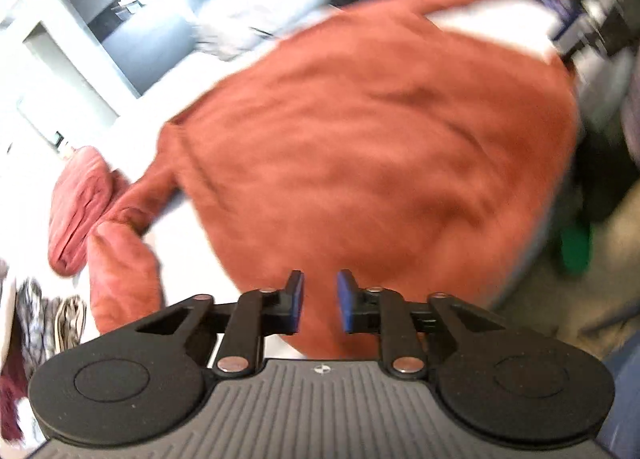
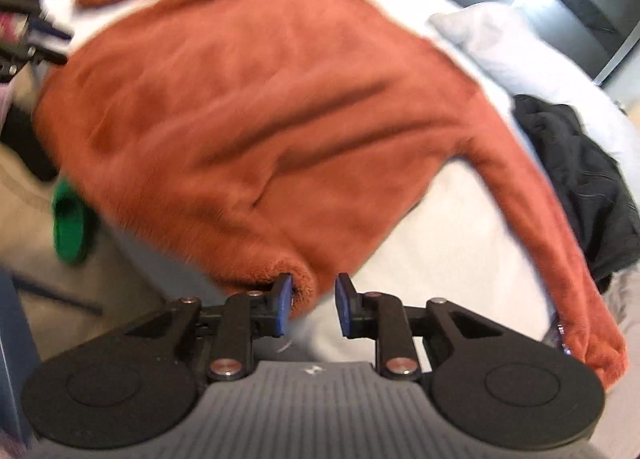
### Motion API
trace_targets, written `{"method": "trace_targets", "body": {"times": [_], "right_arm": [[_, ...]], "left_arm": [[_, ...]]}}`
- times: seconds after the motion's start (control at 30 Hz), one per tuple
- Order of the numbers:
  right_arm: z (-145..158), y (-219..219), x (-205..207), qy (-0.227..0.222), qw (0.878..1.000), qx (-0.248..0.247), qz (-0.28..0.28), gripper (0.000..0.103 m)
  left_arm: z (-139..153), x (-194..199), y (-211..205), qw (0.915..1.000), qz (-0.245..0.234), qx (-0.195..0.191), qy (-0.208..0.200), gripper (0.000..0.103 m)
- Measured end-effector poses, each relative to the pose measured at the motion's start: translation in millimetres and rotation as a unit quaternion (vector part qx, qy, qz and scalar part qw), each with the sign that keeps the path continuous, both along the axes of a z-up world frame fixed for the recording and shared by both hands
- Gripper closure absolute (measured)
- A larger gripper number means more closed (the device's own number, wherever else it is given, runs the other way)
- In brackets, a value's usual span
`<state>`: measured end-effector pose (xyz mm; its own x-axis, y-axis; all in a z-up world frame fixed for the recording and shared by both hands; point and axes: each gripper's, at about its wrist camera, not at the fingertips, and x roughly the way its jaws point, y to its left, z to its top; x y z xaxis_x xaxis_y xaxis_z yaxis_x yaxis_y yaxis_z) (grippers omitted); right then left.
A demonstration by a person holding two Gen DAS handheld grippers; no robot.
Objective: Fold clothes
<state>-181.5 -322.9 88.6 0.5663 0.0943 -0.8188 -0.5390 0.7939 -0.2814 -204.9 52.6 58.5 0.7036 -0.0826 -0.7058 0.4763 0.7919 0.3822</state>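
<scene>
A rust-orange fleece sweater [image 1: 360,139] lies spread flat on a white bed [image 1: 192,243], with its sleeves out to the sides. It also shows in the right wrist view [image 2: 248,107], where one sleeve [image 2: 552,227] runs down the right. My left gripper [image 1: 320,301] is open and empty just above the sweater's near edge. My right gripper [image 2: 312,305] is open, with the sweater's bottom corner [image 2: 300,287] against its left finger. Both views are blurred.
A folded pink-red garment [image 1: 80,207] lies left of the sweater. A black jacket [image 2: 580,175] and a grey pillow [image 2: 504,43] lie on the bed's right. A green slipper [image 2: 70,227] is on the floor. A patterned clothes pile [image 1: 44,319] is at the left.
</scene>
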Motion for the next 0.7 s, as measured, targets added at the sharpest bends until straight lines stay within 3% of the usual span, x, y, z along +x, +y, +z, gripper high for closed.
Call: {"method": "trace_targets", "body": {"times": [0.13,0.27,0.33,0.37,0.5,0.57,0.7], "right_arm": [[8,-11,18,-0.009,0.999,0.027,-0.036,0.076],[2,-9,27,0.002,0.999,0.026,-0.034,0.079],[2,-7,27,0.018,0.999,0.034,-0.025,0.078],[3,-5,25,0.025,0.999,0.035,-0.018,0.075],[6,3,4,0.032,0.998,0.038,0.037,0.047],[2,12,-10,0.041,0.996,0.026,0.078,0.039],[-22,33,-25,0.049,0.989,-0.045,0.133,0.039]], "left_arm": [[11,29,17,0.9969,0.057,-0.052,0.019,0.086],[16,26,16,0.9958,0.036,-0.076,0.036,0.086],[14,21,14,0.9966,0.023,-0.069,0.038,0.084],[13,17,13,0.9971,0.017,-0.064,0.039,0.082],[8,7,10,0.9978,0.014,-0.041,0.050,0.074],[6,7,9,0.9976,0.018,-0.036,0.056,0.057],[5,8,6,0.9977,0.018,-0.033,0.056,0.054]]}}
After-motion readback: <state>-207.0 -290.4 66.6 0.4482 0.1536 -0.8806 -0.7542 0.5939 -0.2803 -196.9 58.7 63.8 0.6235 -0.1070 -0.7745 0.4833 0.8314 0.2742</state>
